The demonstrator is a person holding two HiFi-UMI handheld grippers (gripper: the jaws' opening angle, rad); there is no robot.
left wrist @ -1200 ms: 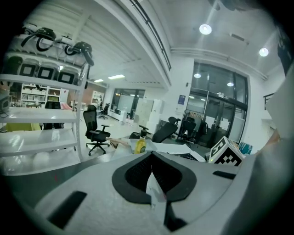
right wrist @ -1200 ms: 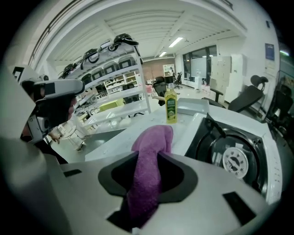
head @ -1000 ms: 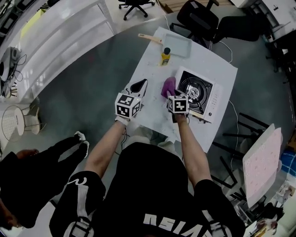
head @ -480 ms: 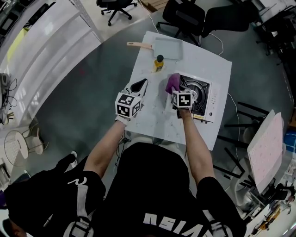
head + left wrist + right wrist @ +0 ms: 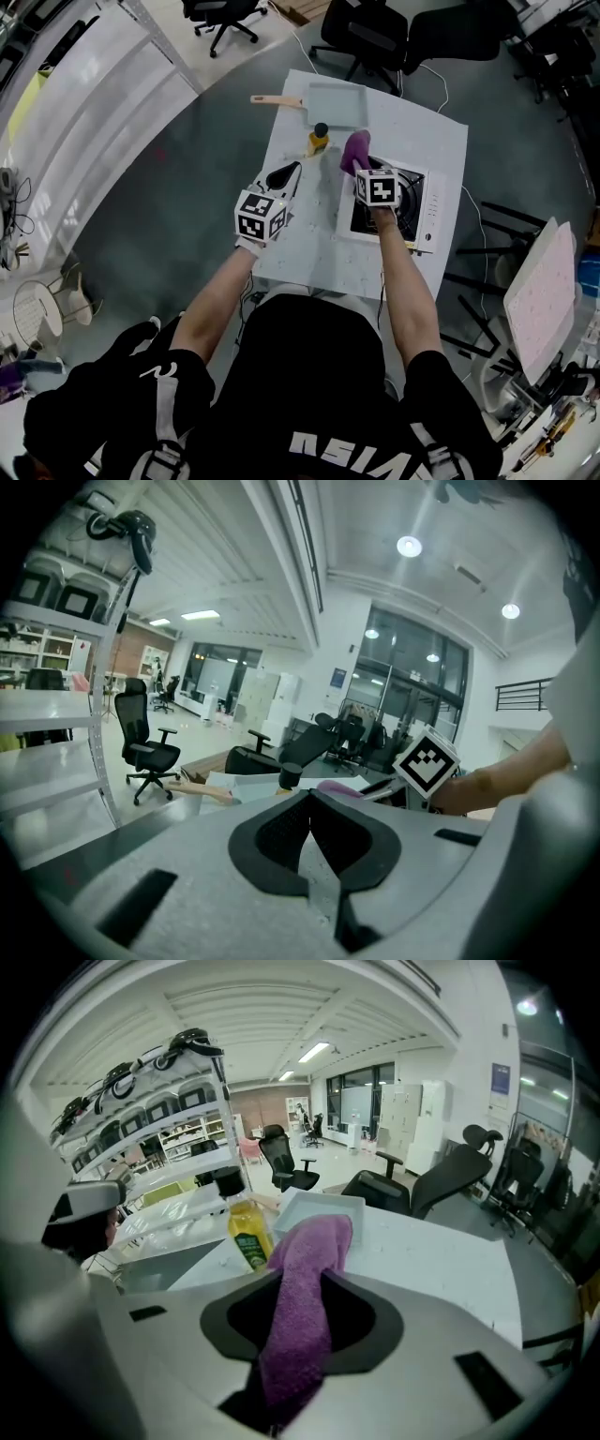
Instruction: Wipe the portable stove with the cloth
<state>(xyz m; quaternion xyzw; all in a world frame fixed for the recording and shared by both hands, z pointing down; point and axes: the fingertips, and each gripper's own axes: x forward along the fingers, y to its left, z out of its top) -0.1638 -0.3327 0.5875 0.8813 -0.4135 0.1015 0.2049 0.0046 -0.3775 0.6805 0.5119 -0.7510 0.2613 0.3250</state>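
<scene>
Careful with the bottle (image 5: 320, 139) first. Your cloth (image 5: 354, 150) hangs just beside it, out past the far left corner of the stove (image 5: 420, 208). A sweep begun from there could clip the bottle and tip it onto the table (image 5: 309, 253) or against the tray (image 5: 339, 101) behind it. Bring the cloth back over the stove before you press down.

Second, the cloth looks pinched as a narrow roll, with a long free end sticking out ahead of the jaws. That end could well snag on the burner grate, drag out of the grip, or fold under so you rub with the gripper's plastic instead of fabric.

Third, nothing braces the stove. It sits near the right edge of the table, so a hard push toward that side may slide it. Wipe inward or lightly.

Your right gripper (image 5: 364, 169) is part-way closed, clamped on the purple cloth. In the right gripper view the fabric fills the gap between the pads and pokes out toward the bottle and tray. I cannot tell whether its free end touches the table or hangs clear.

Your left gripper (image 5: 281, 175) is well apart from the stove, over the left part of the table. Its pads meet at the tips with nothing between them, and it touches nothing I can see. You could use it to steady the stove, provided you stay off the knob side.
</scene>
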